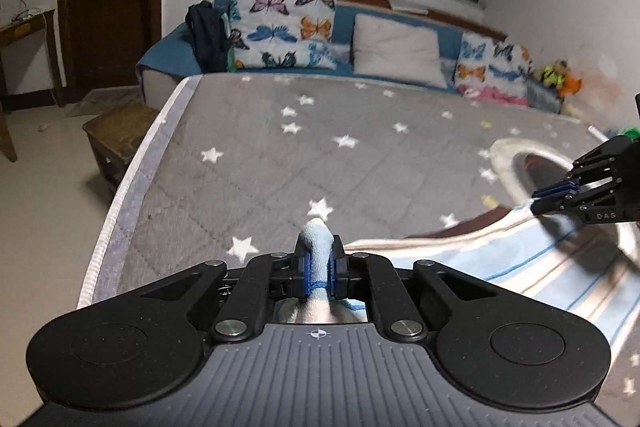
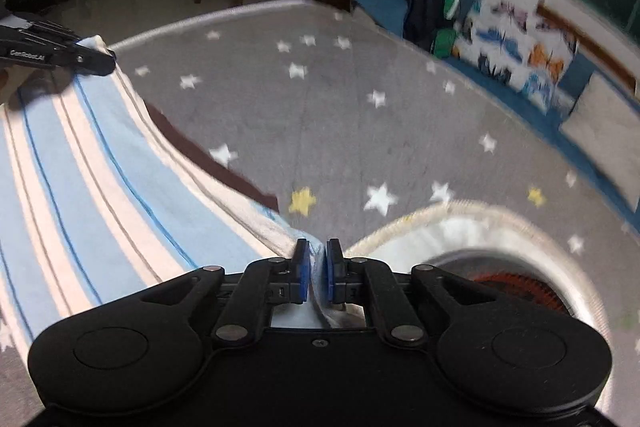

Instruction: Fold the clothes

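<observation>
A light-blue cloth with cream and dark-blue stripes (image 2: 92,163) hangs stretched between my two grippers above a grey star-patterned bed (image 2: 360,99). My left gripper (image 1: 318,259) is shut on one bunched corner of the cloth (image 1: 318,247). My right gripper (image 2: 318,267) is shut on the other corner. In the left wrist view the right gripper (image 1: 538,199) shows at the right edge, holding the cloth's edge (image 1: 500,259). In the right wrist view the left gripper (image 2: 108,61) shows at the far left. A dark maroon layer (image 2: 216,163) shows under the cloth's far edge.
A round white basket (image 2: 480,223) with something orange-red inside lies on the bed beside my right gripper. Butterfly-print pillows (image 1: 284,31), a white pillow (image 1: 396,47) and a dark backpack (image 1: 206,35) line the far side. A wooden stool (image 1: 116,135) stands left of the bed.
</observation>
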`<move>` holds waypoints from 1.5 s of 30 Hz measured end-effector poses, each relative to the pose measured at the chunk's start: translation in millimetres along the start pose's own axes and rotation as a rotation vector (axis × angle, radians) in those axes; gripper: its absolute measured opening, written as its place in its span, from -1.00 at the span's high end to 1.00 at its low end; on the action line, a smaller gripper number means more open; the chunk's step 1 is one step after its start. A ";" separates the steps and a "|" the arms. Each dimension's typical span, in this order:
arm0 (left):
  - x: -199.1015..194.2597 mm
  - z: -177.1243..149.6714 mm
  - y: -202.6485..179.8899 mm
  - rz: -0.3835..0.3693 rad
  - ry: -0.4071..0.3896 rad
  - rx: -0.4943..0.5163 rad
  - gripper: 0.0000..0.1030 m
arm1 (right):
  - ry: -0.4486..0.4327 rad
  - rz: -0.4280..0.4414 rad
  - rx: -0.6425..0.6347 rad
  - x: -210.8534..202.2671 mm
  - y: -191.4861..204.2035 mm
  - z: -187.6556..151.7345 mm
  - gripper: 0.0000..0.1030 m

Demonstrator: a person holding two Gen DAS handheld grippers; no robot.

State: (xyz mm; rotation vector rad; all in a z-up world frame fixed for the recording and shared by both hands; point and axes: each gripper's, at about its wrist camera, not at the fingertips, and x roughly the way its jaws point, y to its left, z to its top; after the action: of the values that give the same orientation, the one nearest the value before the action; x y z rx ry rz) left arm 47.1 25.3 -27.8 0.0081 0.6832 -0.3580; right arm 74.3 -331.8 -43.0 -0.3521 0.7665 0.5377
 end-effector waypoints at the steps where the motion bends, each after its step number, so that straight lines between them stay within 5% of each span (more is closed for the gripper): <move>1: 2.0 -1.0 0.1 0.009 0.007 0.003 0.75 | -0.002 -0.002 0.012 0.5 -2.6 -1.2 0.74; 4: 3.9 -2.6 0.3 0.034 0.021 0.017 0.59 | -0.009 -0.006 0.048 1.9 -10.5 -4.8 0.46; 14: -37.9 2.9 -3.7 0.079 -0.067 0.009 0.54 | -0.063 -0.001 0.129 -48.5 -2.1 -25.9 0.46; 19: -55.5 -5.8 -26.2 0.064 -0.083 0.048 0.54 | -0.042 0.004 0.167 -37.6 -0.2 -35.3 0.46; 27: -72.0 -1.8 -13.6 0.148 -0.121 -0.001 0.52 | -0.125 -0.055 0.168 -61.0 -1.5 -30.9 0.46; 36: -70.8 -9.0 -33.6 -0.012 -0.085 0.025 0.47 | -0.068 0.002 0.151 -51.5 12.7 -38.2 0.46; 45: -20.0 -13.2 -23.9 0.010 0.015 -0.007 0.44 | -0.051 -0.012 0.218 -21.7 -6.7 -34.8 0.46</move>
State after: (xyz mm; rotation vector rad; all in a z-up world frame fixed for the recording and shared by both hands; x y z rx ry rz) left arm 16.9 10.9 -23.1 0.0080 0.6990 -0.3461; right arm 45.8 -361.3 -49.8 -0.1405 0.7647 0.4450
